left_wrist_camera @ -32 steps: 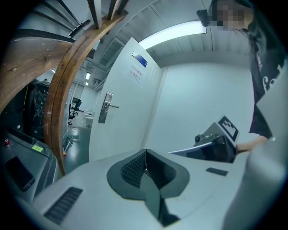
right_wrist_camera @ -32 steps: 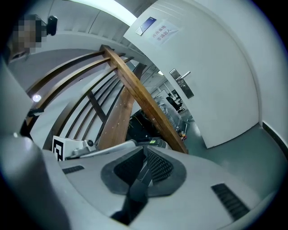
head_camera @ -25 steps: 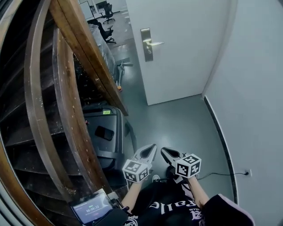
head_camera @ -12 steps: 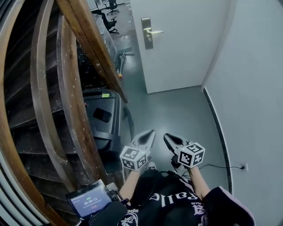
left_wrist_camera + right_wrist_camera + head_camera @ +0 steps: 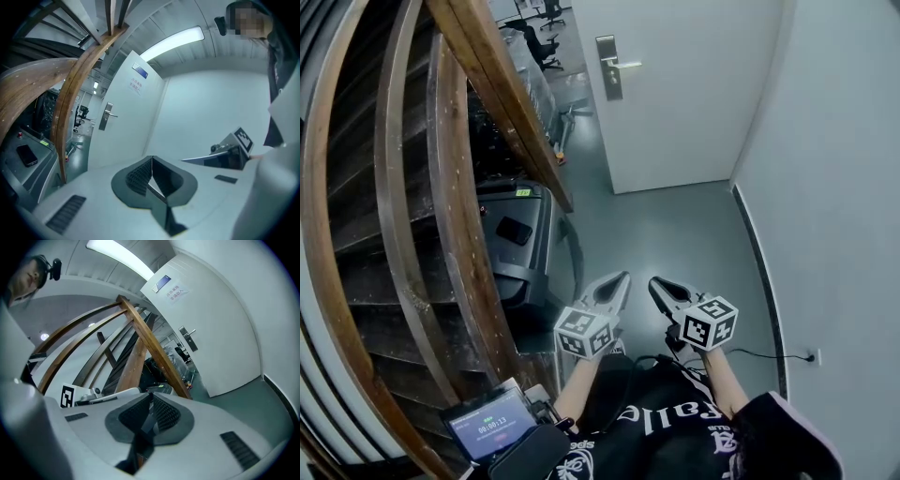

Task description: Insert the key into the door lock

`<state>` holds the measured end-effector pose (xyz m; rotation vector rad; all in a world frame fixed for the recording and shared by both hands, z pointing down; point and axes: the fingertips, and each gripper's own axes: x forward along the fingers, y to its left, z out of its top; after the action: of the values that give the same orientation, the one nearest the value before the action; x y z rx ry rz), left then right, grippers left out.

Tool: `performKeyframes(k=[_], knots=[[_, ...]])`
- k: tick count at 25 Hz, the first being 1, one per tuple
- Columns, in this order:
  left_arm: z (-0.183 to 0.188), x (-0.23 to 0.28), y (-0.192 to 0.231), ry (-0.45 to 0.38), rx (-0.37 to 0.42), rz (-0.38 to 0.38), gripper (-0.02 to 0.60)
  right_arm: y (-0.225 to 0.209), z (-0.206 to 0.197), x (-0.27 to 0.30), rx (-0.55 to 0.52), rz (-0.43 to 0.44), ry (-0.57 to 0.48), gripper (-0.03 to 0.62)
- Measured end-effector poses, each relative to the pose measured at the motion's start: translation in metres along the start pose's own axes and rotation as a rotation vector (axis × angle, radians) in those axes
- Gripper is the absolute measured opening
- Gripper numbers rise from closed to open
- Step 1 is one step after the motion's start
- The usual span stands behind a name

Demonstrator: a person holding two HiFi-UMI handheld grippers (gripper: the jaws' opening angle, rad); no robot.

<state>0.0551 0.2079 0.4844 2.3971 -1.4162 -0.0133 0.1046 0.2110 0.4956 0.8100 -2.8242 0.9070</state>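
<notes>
Standing beside the stairs (image 5: 441, 187) at left, holding the left gripper (image 5: 623, 277) low over the floor (image 5: 675, 234), jaws pressed together. Holding the right gripper (image 5: 654, 281) just beside it, jaws likewise closed, with a grey sliver behind the tips too unclear to call the key. Facing the door (image 5: 694, 103) well ahead, lock (image 5: 610, 86) below its handle (image 5: 624, 65).

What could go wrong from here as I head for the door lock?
The door lock is far ahead, so aim could drift on the approach. The left gripper would pass near the wooden stair beam and might knock it. No key shows clearly in the shut right gripper.
</notes>
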Motion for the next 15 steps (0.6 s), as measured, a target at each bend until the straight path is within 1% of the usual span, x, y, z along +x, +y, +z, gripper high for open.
performKeyframes(k=[6,15], knots=[[-0.001,0.007,-0.012,-0.001,0.008,0.003,0.006,-0.005,0.002,-0.007,-0.003,0.023,0.001,0.037],[0.002,0.016,-0.004,-0.003,0.013,0.009,0.006,-0.011,0.005,0.001,-0.006,0.035,0.009,0.037]])
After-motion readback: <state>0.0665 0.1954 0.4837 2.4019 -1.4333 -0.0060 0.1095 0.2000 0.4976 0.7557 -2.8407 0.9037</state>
